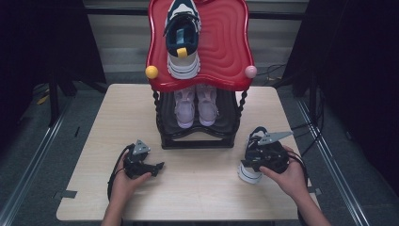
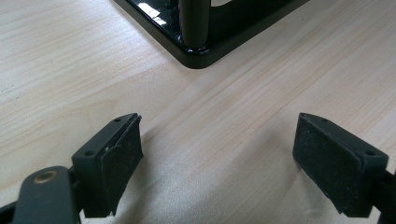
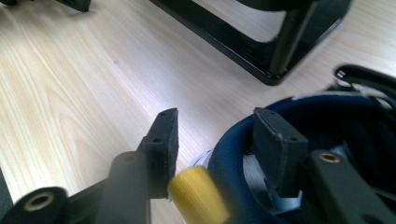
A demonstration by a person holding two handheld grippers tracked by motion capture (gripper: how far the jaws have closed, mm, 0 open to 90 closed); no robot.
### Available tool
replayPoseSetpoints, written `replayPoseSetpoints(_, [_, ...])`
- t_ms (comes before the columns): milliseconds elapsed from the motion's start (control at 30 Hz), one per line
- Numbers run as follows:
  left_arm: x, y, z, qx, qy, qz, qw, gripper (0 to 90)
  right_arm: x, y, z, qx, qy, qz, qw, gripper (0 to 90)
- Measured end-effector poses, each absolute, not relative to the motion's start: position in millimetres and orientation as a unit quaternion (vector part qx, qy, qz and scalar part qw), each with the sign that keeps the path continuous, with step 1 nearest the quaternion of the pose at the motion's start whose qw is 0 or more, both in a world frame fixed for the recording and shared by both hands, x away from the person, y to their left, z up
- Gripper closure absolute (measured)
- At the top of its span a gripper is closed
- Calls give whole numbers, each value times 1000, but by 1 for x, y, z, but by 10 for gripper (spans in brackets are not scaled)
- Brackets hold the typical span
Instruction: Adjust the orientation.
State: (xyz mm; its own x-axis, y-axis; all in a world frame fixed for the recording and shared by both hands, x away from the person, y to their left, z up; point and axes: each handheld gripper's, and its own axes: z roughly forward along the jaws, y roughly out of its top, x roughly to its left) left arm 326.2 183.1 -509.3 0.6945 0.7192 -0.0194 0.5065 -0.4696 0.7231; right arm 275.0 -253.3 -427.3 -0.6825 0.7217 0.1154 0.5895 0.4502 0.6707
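Sneaker (image 3: 299, 140), navy and white, sits on the tabletop (image 1: 197, 183) at the near right, its heel collar between the right tool's (image 3: 215, 135) parted jaws, seemingly unpinched. Its mate (image 1: 182, 37) already tops the rack (image 1: 226, 52). Left tool (image 2: 217, 154) gapes empty.

Overhead camera faces forward; tongs cameras skim the shared table (image 1: 197, 188).

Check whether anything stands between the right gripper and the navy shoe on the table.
Nothing visible does. The right gripper straddles the heel collar of the navy shoe: one jaw is inside the shoe, the other outside, beside the yellow tab.
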Motion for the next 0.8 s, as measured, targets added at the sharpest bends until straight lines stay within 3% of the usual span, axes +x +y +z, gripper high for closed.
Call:
replayPoseSetpoints(467, [326,183,-510,844,363,145,367,150,285,-247,-421,385,875,290,53,459])
replayPoseSetpoints(700, [326,183,-509,845,363,145,366,150,287,-243,-418,370,895,247,30,564])
replayPoseSetpoints(800, [326,183,-509,845,363,145,366,150,285,-244,-417,361,899,243,37,660])
